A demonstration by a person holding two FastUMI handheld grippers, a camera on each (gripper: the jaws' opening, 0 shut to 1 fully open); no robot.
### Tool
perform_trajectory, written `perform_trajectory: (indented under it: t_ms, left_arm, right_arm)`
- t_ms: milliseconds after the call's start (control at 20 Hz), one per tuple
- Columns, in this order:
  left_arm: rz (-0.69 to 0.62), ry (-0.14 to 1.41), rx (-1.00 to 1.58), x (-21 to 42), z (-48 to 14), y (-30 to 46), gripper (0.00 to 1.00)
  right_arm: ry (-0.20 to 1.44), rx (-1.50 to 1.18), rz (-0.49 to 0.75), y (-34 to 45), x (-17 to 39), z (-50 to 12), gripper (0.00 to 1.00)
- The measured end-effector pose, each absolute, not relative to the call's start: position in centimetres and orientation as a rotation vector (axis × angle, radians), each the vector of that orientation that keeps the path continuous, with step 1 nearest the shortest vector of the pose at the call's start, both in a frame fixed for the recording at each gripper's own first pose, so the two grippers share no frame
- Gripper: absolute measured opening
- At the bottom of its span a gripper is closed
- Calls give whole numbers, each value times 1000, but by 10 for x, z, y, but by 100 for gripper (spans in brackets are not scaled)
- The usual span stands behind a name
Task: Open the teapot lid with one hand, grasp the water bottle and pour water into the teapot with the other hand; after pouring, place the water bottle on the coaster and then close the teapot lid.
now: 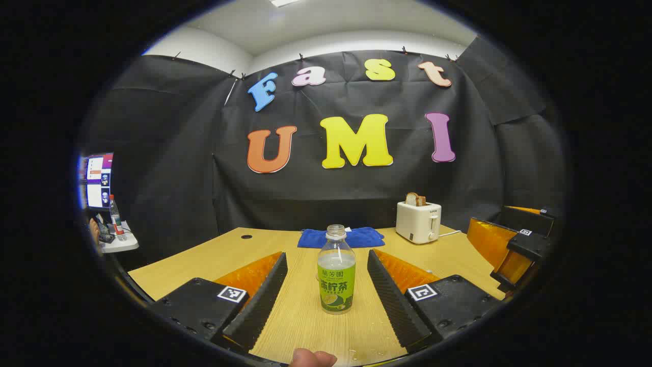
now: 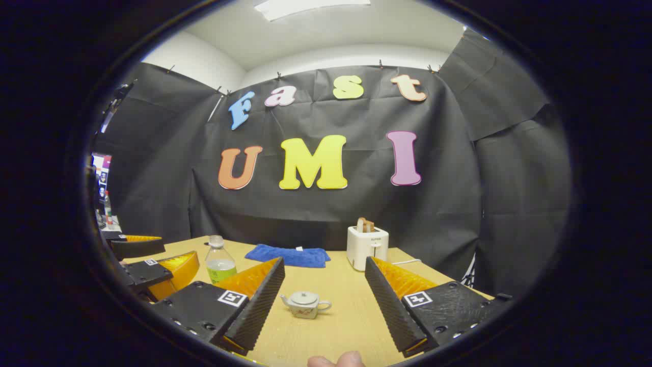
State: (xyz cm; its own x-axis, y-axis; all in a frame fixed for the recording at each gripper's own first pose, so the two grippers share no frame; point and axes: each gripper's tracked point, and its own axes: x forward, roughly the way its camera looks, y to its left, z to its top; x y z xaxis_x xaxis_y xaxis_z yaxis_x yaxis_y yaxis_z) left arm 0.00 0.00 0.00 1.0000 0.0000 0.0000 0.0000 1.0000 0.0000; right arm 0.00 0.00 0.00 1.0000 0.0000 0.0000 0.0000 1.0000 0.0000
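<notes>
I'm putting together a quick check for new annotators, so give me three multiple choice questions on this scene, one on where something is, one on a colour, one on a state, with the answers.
1. Where does the water bottle stand in the left gripper view?
A. Between the left gripper's open fingers, on the table
B. On top of the toaster
C. On the blue cloth

2. What colour is the folded cloth at the back of the table?
A. Red
B. Blue
C. White

3. In what state is the teapot in the right gripper view?
A. Lid off, lying beside it
B. Tipped on its side
C. Upright with its lid on

Answers: 1 A, the bottle stands upright on the wood between the spread fingers, untouched. 2 B, the cloth beside the toaster is blue. 3 C, the lid sits on the teapot ahead of the open right gripper.
</notes>
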Motion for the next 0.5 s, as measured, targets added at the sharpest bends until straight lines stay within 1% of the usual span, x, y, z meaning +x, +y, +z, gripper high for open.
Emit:
perform_trajectory:
  t_ms: [50, 250, 300, 350, 500]
  left_arm:
    - [-4, 2, 3, 0, -1, -1, 99]
    - [-15, 4, 1, -1, -1, -5, 99]
    - [-11, 3, 4, -2, 0, -3, 99]
    - [-8, 0, 4, -1, 0, -1, 99]
    - [-4, 5, -6, 1, -3, -1, 99]
  right_arm:
    - [0, -7, -1, 0, 0, -1, 95]
    - [-8, 8, 5, 0, -1, 2, 95]
    - [-6, 6, 2, -1, 0, 3, 97]
    - [-5, 1, 0, -3, 0, 1, 95]
    - [15, -5, 11, 2, 1, -5, 95]
